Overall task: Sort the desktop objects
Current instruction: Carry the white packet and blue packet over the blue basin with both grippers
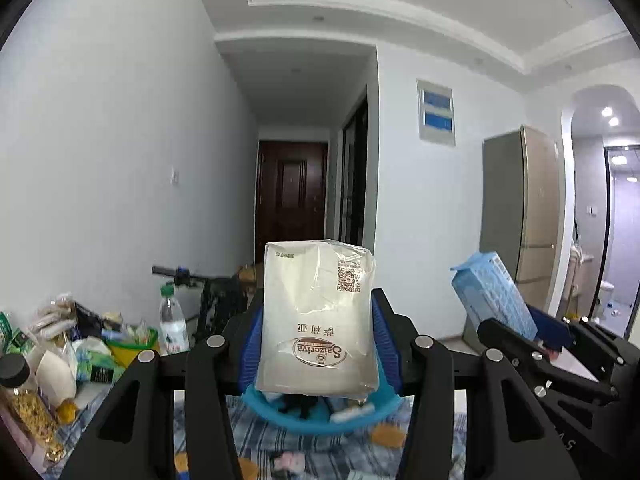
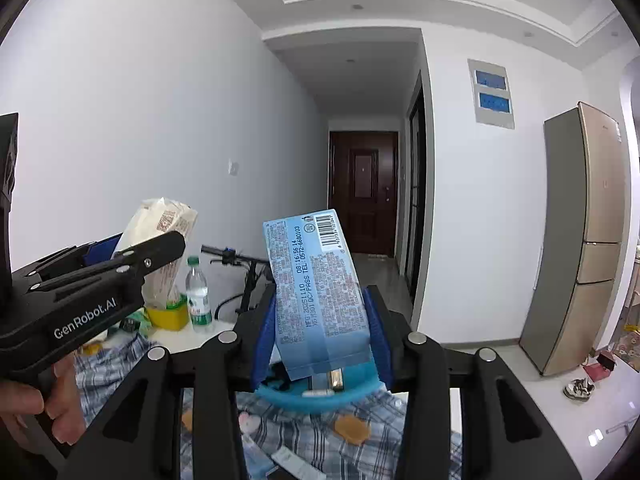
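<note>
A: Holding both packs up? 
B: Yes. The left gripper [image 1: 318,334] clamps the white napkin pack [image 1: 318,320]; the right gripper [image 2: 322,334] clamps the blue packet [image 2: 316,292], above the blue basket [image 2: 320,394].
A: Remaining?
B: Probably plenty; clutter [image 1: 60,344] crowds the table's left.

A white table [image 2: 200,340] carries a blue-and-white checked cloth [image 2: 304,432]; on it rest a round blue plastic basket [image 1: 320,420], far left a clear water bottle [image 2: 199,300].
</note>
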Tool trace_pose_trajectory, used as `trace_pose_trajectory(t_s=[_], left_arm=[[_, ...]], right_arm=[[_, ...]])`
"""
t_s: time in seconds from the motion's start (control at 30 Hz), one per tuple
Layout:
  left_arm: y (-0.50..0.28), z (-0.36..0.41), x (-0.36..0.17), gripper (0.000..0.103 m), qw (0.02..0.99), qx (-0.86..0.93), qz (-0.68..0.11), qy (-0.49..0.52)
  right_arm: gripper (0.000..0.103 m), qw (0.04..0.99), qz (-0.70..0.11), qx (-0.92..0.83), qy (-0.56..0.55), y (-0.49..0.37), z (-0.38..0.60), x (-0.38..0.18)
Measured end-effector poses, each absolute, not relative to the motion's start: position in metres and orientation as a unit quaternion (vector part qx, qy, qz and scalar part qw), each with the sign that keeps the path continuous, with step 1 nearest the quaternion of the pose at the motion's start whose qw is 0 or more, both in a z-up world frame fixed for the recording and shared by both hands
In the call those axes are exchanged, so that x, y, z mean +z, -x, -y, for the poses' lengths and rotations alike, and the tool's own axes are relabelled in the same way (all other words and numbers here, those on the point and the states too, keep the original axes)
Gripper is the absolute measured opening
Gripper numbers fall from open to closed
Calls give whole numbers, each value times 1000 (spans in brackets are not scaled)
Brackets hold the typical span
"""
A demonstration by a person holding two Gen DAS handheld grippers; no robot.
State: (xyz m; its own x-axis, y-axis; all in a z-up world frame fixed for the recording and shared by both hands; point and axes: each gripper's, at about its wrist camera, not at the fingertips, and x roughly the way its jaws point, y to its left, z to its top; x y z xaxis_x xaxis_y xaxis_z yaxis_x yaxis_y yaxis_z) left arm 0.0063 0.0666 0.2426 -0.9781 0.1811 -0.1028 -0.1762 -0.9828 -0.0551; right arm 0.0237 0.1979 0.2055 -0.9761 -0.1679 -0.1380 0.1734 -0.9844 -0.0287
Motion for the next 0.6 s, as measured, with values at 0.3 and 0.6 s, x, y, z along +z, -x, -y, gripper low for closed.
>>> trace_pose_trajectory(t_s=[0.3,0.6], left_arm=[[15,-66,268,52,88,995,39,23],[55,-51,270,52,84,994,61,35]], right_arm=[[41,93,-14,-995,-46,-5,-200,226],[41,101,1,-994,-50,25,-199,233]])
